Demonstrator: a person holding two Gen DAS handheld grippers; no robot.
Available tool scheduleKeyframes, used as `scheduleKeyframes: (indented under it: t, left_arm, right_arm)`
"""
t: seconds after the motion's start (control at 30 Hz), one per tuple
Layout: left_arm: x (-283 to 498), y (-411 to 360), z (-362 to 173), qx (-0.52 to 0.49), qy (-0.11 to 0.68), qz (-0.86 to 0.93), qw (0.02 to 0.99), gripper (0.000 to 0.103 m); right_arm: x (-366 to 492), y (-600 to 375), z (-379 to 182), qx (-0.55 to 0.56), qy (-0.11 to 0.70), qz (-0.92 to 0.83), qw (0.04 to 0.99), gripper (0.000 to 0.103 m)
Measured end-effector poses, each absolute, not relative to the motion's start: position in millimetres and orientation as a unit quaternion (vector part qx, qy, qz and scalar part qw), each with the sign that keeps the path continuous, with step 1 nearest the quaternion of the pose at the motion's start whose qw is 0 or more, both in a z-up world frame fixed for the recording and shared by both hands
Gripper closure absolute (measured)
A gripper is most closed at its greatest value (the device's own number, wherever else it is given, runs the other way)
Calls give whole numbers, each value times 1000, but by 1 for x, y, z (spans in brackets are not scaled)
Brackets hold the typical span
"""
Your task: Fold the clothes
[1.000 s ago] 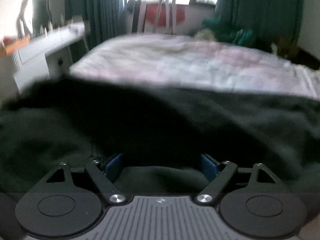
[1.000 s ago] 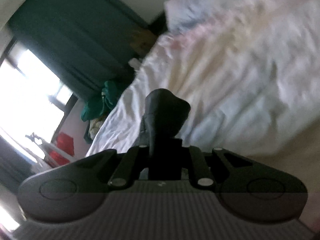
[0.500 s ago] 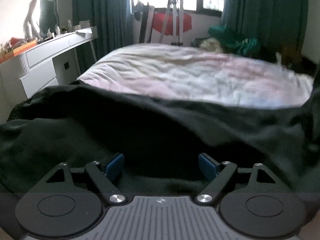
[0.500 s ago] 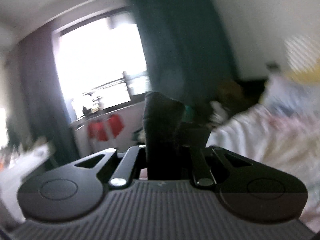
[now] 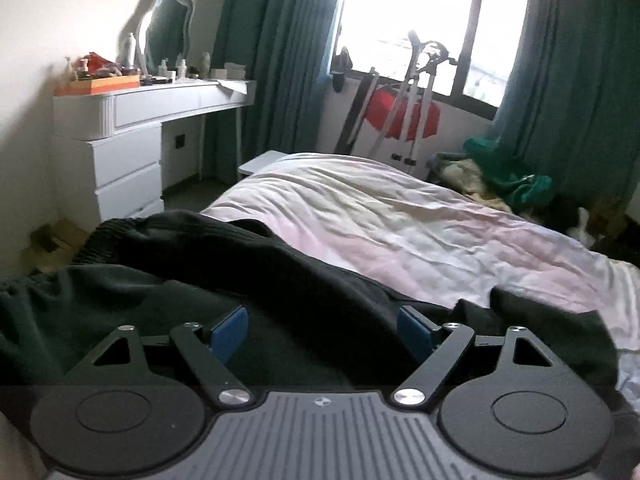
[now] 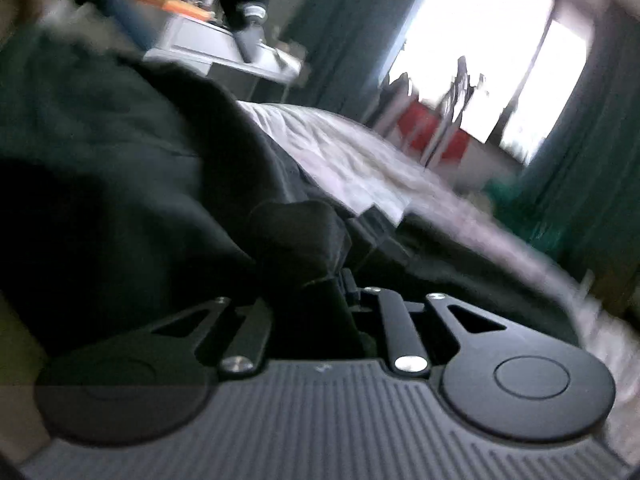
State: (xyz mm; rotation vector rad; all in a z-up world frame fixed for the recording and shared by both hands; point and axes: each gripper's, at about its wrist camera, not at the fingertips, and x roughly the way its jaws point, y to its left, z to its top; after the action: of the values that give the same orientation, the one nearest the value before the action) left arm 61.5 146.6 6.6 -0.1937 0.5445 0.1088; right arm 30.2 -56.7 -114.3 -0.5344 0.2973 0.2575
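Rumpled bed bears dark knit garment; right tongs pinch it, left tongs wide.

A bedroom in a home.
Ahead of the left gripper is a bed with a rumpled sheet. To its left stands a white dressing table with a mirror; green curtains hang by the window.
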Motion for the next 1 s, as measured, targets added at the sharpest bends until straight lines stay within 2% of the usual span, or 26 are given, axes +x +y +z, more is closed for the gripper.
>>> scheduleKeyframes:
  t: [0.07,0.23,0.43,0.53,0.57,0.63,0.73,0.83,1.0]
  left_arm:
    - [60,147,10,-104,259,39,959,20]
    - [48,144,17,-104,215,22,971,19]
    - [51,145,12,-107,217,2,970,19]
    - [54,144,11,-108,213,-12,971,19]
    - [55,143,10,-106,214,-14,971,19]
    - [57,141,7,-103,222,-20,969,20]
    - [59,136,2,-99,239,-38,965,20]
    - [61,125,-5,-87,252,-45,963,20]
    - [71,109,-28,-52,286,-20,957,20]
  right_arm:
    - [36,-68,-98,-203,153,130,958,89]
    - [18,-47,-72,-205,88,189,956,89]
    - [28,-25,-95,-168,147,214,951,87]
    - [30,-38,-81,-117,174,240,948,76]
    - [32,-41,-77,-100,199,261,939,65]
    - [32,-49,-67,-76,243,293,922,57]
    - [22,-75,-45,-47,284,313,905,36]
    - [7,-111,-22,-15,297,299,907,34]
    - [4,-182,-24,10,251,166,953,34]
